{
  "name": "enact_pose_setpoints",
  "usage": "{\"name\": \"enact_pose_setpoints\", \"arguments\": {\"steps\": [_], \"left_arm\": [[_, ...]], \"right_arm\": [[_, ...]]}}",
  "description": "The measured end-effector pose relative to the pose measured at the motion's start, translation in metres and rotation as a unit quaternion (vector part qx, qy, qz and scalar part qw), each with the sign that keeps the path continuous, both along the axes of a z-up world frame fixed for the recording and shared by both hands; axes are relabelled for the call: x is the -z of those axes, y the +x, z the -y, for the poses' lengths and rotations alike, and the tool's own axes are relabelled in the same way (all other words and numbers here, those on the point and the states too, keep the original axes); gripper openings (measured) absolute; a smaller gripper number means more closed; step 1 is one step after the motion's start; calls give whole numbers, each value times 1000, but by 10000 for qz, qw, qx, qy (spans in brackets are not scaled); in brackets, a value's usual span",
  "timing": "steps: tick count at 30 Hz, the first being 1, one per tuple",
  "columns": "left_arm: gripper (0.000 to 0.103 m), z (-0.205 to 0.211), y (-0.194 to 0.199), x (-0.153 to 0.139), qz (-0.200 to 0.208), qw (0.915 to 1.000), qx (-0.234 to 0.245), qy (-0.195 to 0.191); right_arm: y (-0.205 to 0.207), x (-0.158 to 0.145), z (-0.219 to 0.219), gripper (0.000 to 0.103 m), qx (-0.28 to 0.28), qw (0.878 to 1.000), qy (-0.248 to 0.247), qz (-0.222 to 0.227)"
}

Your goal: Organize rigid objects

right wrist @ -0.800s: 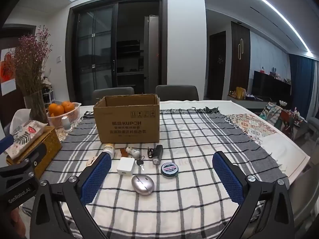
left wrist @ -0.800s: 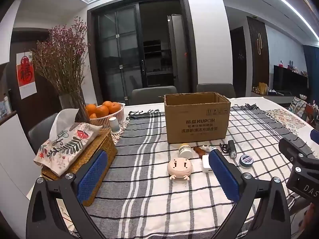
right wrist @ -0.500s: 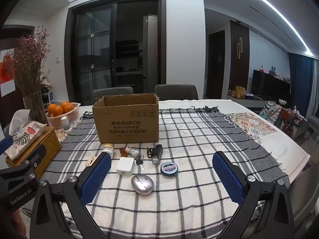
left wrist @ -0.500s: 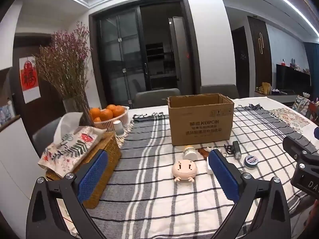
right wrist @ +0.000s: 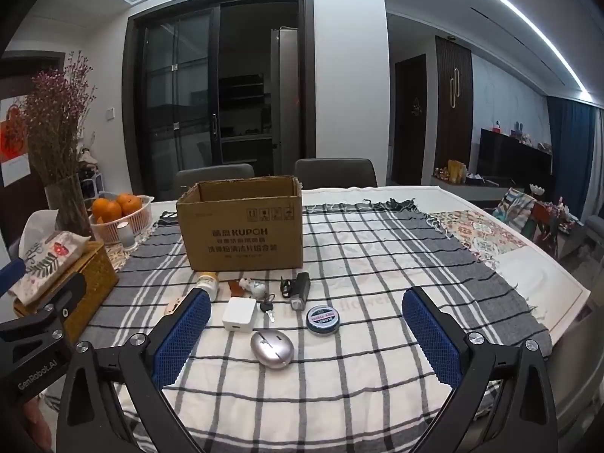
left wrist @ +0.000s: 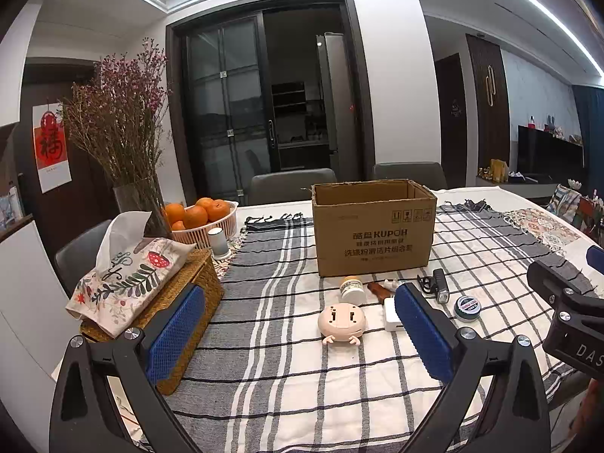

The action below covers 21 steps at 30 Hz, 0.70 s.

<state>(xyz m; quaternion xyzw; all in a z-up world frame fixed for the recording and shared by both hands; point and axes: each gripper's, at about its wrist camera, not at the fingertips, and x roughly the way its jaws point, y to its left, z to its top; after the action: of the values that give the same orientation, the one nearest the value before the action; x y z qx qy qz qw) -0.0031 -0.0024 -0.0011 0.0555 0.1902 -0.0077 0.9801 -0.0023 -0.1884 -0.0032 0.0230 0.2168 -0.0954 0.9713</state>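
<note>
An open cardboard box (left wrist: 373, 232) (right wrist: 243, 224) stands on the checked tablecloth. In front of it lie small items: a pink round toy (left wrist: 341, 322), a white jar (left wrist: 352, 287) (right wrist: 207, 282), a white adapter (right wrist: 238, 313), a silver oval mouse (right wrist: 272, 348), a round tin (right wrist: 322, 319) (left wrist: 466, 307), a black torch (right wrist: 300, 295), and a key (right wrist: 268, 308). My left gripper (left wrist: 298, 334) is open and empty, short of the pink toy. My right gripper (right wrist: 305, 339) is open and empty, with the mouse between its fingers' line.
A wicker tissue box (left wrist: 151, 302) with a floral cover sits at the left edge. Behind it are a basket of oranges (left wrist: 200, 219), a small white cup (left wrist: 218, 242) and a vase of dried flowers (left wrist: 124, 143). Chairs stand behind the table.
Both grippers have tilted up and drifted slightly, so the box and items sit a little lower or shifted in view. Nothing was gripped or moved on the table.
</note>
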Motion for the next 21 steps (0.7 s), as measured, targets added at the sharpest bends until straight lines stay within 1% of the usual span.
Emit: {"name": "enact_pose_setpoints", "arguments": {"steps": [7,11,21], "left_arm": [[103,0,-2,-2,64,10000,-21,10],[103,0,-2,-2,21,10000,0,-7],[103,0,-2,-2,55,10000,-26,29]], "right_arm": [[-1,-1,0,103,-13,10000,-2,25],[-1,-1,-1,103,-15,10000,3,26],[-1,-1,1,103,-16,10000,0,39]]}}
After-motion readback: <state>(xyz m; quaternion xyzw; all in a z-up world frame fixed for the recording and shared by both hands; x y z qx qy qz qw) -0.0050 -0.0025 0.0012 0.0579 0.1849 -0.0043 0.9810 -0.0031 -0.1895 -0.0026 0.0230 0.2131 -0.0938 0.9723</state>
